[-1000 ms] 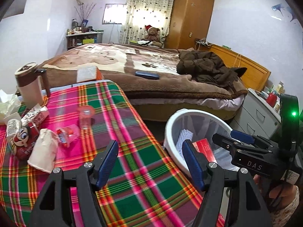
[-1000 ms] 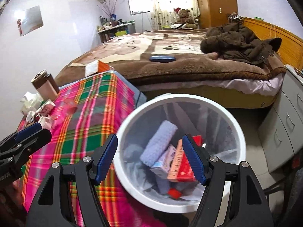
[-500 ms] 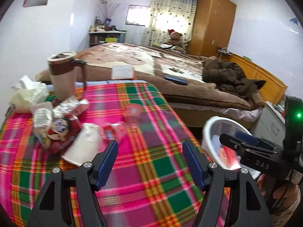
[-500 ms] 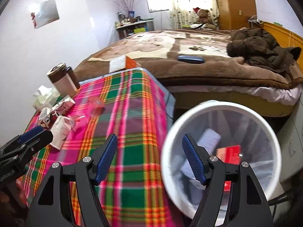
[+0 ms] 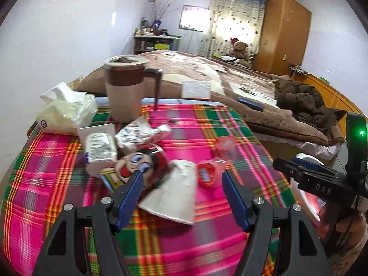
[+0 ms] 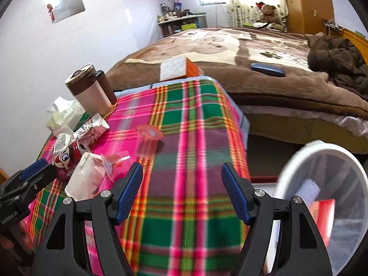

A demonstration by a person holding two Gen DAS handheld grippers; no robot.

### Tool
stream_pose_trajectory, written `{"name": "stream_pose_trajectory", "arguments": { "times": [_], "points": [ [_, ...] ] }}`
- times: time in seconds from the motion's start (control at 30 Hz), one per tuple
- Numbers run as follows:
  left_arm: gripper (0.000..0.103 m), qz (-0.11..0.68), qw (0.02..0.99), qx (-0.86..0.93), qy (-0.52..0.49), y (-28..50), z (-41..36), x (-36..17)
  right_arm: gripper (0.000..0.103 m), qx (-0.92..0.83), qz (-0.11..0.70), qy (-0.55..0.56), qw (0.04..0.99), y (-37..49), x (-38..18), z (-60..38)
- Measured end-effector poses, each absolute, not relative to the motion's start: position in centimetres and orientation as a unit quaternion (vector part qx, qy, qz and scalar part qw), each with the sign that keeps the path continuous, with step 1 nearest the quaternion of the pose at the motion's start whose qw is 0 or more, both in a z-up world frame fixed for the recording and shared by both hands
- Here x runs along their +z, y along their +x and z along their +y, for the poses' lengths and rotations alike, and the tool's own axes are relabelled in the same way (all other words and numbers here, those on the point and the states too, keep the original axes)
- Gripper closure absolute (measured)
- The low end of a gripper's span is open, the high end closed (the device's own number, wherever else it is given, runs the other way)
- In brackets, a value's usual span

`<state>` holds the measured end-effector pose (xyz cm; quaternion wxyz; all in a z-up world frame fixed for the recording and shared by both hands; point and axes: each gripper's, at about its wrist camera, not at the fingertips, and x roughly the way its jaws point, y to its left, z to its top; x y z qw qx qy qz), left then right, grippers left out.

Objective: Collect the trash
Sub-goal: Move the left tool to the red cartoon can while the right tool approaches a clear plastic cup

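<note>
Left wrist: left hand-held gripper (image 5: 182, 192) wide, empty, over the flattened white paper cup (image 5: 171, 195) on the plaid table (image 5: 207, 119). Cup's long axis runs from the cartoon wrapper (image 5: 135, 168) toward the camera, wide mouth nearest. Wrapper, red jelly cup (image 5: 207, 174) and foil packet (image 5: 138, 133) uncollected.

Right wrist: right hand-held gripper (image 6: 181, 192) wide, empty, over bare cloth. White bin (image 6: 322, 197) right of table already holds a red box; judging so, task is partly done.
</note>
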<state>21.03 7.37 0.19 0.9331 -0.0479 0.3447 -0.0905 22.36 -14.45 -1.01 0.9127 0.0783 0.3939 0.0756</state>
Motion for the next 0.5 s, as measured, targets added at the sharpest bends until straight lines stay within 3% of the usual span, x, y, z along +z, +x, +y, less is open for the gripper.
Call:
{"name": "stream_pose_trajectory", "arguments": {
  "times": [0.5],
  "points": [
    [0.031,0.388,0.919,-0.071,0.000,25.2,11.2,-2.1,0.031,0.106,0.422,0.076,0.897,27.0,-2.5,-10.8]
  ]
}}
